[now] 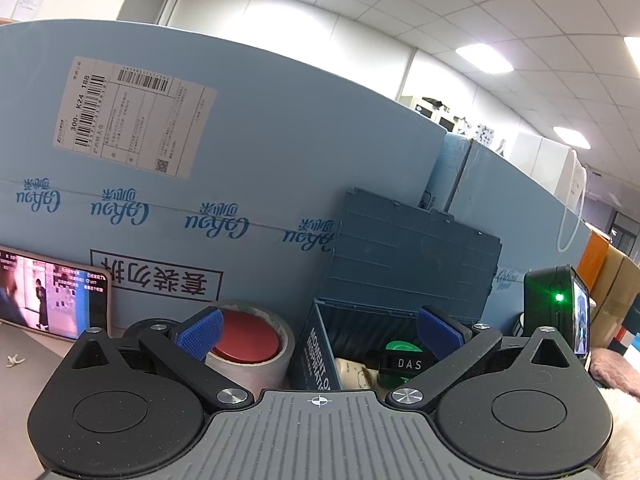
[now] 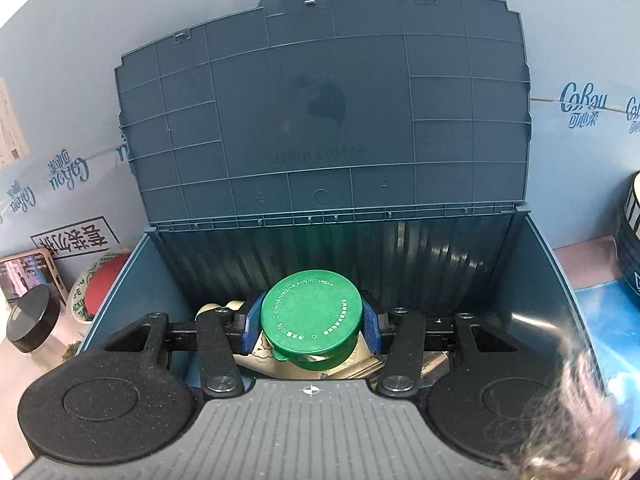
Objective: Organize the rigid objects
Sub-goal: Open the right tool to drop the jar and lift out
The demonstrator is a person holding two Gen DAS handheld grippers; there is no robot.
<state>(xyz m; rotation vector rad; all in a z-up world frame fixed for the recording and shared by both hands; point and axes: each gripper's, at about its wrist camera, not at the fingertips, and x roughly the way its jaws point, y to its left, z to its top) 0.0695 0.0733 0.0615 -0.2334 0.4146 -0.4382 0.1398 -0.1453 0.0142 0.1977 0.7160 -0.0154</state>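
Right gripper [image 2: 311, 326]: blue pads clamped on either side of a round green plastic cream jar [image 2: 311, 317], lid facing the camera. The jar is held inside the dark blue plastic storage box [image 2: 548, 280], above pale packaged items lying on its floor; the ribbed lid [image 2: 320, 112] stands upright behind.

Left gripper [image 1: 320, 330]: fingers spread wide apart, nothing between them. It sits low over the surface, facing the same box. A roll of grey tape with a red centre [image 1: 250, 346] stands just left of the box. A phone with a lit screen [image 1: 52, 300] leans against the pale blue carton [image 1: 240, 152].
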